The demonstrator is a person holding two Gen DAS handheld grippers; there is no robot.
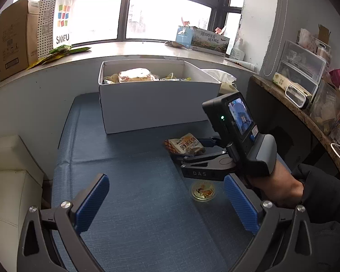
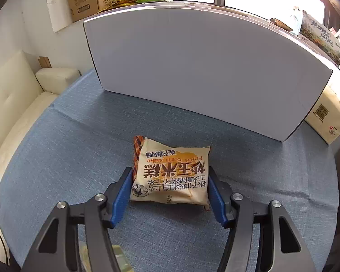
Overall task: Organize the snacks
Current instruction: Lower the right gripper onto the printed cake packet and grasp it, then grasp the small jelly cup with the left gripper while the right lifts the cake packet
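Inside white box [image 1: 147, 104]: assorted snack packets [image 1: 133, 76].

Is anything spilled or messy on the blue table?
Nothing is spilled. Only two snacks sit outside the white cardboard box: the cream and orange corn cake packet between the right gripper's pads, and a small round gold snack alone on the cloth.

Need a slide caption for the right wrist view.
Right gripper closed on a fried corn cake packet lying on the blue tablecloth, in front of the white box.
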